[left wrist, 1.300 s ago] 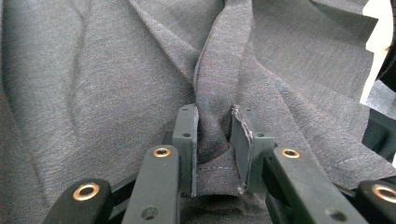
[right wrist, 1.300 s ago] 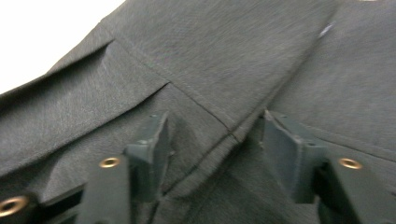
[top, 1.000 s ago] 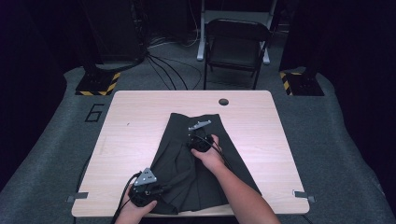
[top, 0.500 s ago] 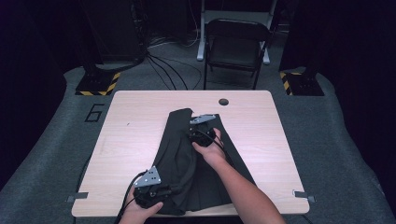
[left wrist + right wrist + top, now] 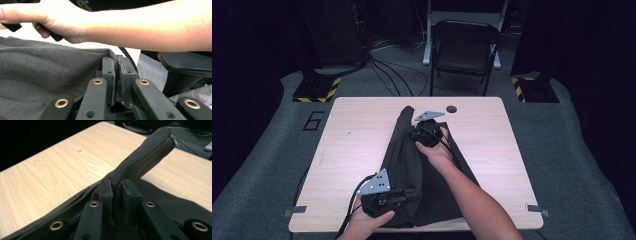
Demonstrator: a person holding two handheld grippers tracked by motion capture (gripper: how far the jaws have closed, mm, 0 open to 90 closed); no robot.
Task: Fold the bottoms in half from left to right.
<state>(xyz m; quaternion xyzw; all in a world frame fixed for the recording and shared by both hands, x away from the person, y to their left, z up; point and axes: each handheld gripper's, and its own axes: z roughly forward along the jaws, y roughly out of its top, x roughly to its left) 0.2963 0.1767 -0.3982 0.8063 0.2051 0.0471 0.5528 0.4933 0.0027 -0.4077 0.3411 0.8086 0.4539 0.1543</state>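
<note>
Both the left gripper [image 5: 116,80] and the right gripper [image 5: 117,195] pinch one edge of the dark cloth [image 5: 412,165] lying on the table [image 5: 357,130], so lift both ends evenly, keeping that edge taut between them

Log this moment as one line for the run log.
left hand-held gripper: shut on dark cloth | right hand-held gripper: shut on dark cloth | table

We note a light wooden rectangular table [image 5: 362,150] with a small dark round hole [image 5: 451,108] near its far edge. Behind it stands a black folding metal chair [image 5: 464,50] on grey carpet [image 5: 572,150]. Black cables [image 5: 387,70] trail across the floor. Two yellow-and-black striped floor bases [image 5: 317,90] flank the far side; a number 6 [image 5: 313,120] marks the carpet.
</note>
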